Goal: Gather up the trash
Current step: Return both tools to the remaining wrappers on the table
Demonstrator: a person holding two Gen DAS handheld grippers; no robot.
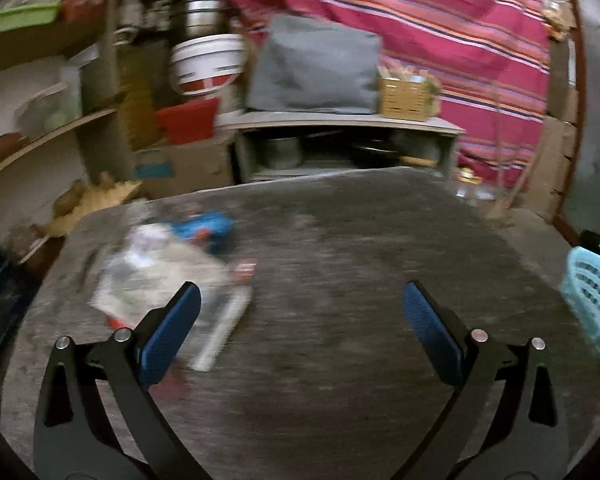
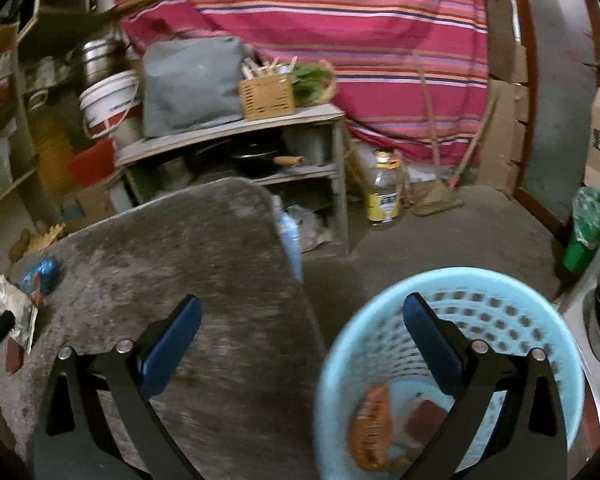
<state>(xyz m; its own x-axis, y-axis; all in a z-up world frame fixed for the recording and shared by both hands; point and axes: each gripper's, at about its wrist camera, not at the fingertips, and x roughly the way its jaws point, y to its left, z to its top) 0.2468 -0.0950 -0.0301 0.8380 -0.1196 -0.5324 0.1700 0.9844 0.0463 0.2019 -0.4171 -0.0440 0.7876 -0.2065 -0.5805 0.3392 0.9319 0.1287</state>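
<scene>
Several bits of trash (image 1: 168, 276), crumpled pale wrappers, a blue packet (image 1: 204, 228) and a flat strip, lie bunched at the left of the grey surface (image 1: 360, 248) in the left wrist view, and the left gripper (image 1: 302, 316) tilts down beside them with fingers (image 1: 168, 336) wide apart and empty, probably lining up a pick. Over in the right wrist view, the right gripper (image 2: 302, 320) slants down across the rim of the pale blue basket (image 2: 364, 336) standing just off the surface's edge, fingers spread with nothing between them, an orange wrapper (image 2: 370, 428) already lying inside.
</scene>
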